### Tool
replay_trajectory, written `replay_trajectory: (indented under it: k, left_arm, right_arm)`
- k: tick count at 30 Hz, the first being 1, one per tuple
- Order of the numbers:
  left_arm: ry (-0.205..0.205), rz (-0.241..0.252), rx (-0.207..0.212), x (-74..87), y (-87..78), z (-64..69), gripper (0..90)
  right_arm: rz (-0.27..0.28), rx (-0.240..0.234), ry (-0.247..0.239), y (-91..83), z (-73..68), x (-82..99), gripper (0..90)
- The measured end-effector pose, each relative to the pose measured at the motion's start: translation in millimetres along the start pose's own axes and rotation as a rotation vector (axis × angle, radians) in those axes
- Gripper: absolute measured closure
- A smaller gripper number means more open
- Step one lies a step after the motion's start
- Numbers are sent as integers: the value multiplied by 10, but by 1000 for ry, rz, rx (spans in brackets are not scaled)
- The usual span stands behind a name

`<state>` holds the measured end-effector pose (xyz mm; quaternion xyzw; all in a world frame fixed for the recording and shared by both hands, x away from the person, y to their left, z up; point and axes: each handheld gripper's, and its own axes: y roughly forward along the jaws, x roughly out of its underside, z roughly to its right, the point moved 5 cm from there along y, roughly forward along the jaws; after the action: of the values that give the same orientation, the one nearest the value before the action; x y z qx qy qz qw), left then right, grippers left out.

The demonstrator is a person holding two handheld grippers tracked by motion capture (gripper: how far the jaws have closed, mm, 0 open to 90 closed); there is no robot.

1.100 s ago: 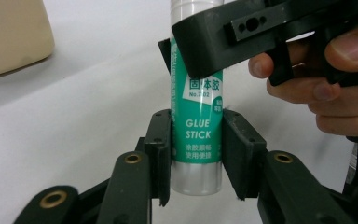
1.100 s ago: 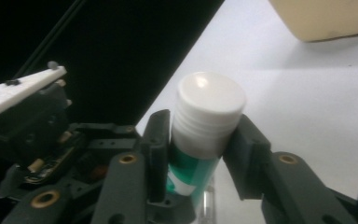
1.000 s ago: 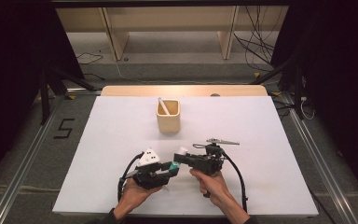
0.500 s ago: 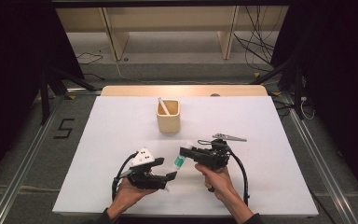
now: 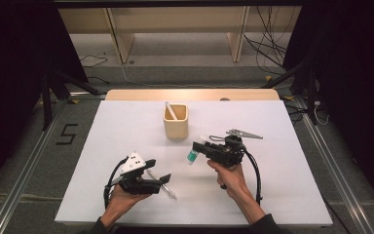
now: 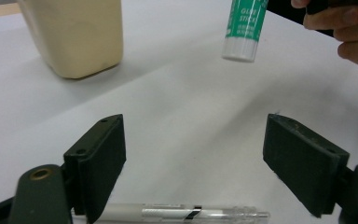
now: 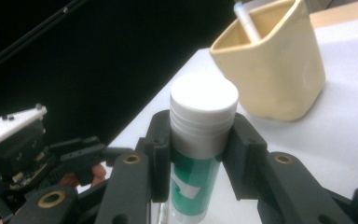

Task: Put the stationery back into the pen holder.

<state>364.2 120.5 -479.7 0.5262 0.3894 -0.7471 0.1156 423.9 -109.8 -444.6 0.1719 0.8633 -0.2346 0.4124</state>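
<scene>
Green cylindrical glue stick (image 7: 196, 163), squarish cream cup (image 7: 272, 70)

Glossy plastic glue stick (image 7: 200, 154), clear smooth plastic pen (image 6: 186, 213), matt cream cup (image 5: 176, 122), matt white tabletop (image 5: 282, 161)

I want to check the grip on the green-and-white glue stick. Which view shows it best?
The right gripper view: the green-and-white glue stick stands large, clamped between the right tongs just below its white cap. The left gripper view shows its lower end with lettering. The high view shows it small, held above the white table.
</scene>
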Motion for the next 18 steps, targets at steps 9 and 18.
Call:
replay_trajectory:
  k: [9,18]
  left_arm:
    - [-30,18,-37,100,-101,-117,207]
    - [-39,48,-86,152,-198,-224,202]
  right_arm:
    - [7,26,-49,100,-14,-214,656]
    - [-6,59,-106,263,-31,-446,656]
